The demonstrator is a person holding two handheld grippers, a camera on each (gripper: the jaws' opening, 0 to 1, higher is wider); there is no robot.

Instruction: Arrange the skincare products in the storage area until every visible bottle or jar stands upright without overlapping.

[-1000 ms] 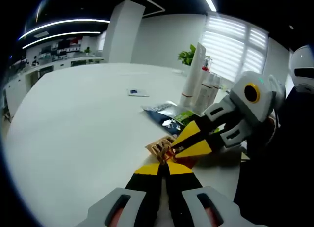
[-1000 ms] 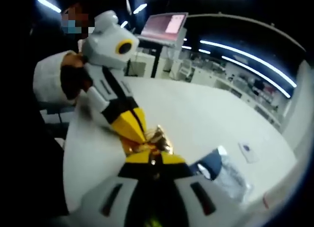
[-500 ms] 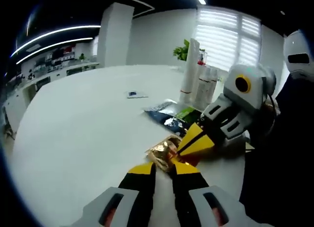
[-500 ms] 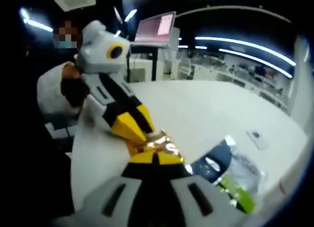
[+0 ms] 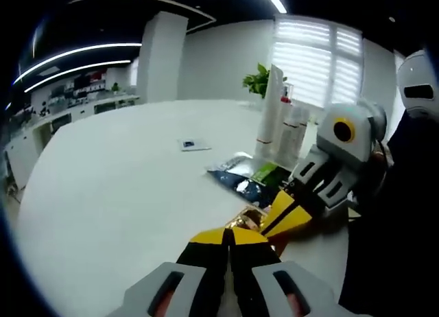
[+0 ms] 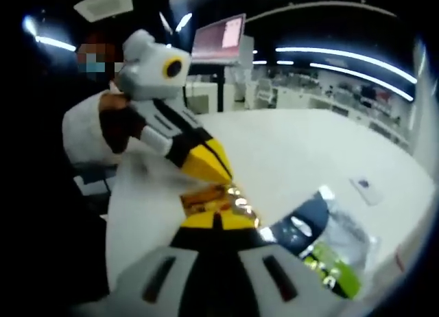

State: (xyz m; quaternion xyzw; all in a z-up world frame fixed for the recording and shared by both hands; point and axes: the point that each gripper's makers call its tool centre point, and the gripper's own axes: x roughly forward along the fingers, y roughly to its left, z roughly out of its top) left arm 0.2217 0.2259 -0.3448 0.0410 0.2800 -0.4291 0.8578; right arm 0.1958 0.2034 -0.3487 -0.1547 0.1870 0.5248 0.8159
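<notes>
Closing left tongs (image 5: 230,229) again, gold packet (image 5: 248,219) — pinched

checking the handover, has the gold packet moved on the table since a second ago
Cannot tell. Both cameras shifted. The gold packet lies beside the dark sachets at the tips of both the left gripper and the right gripper, as before.

gold sachet (image 5: 248,219) mostly hidden between both gripper tips, label unreadable, flat packets (image 6: 322,245) blurred

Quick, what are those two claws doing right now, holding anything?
Left claw: closed on the gold packet.
Right claw: closed, pinching the same gold packet.
</notes>
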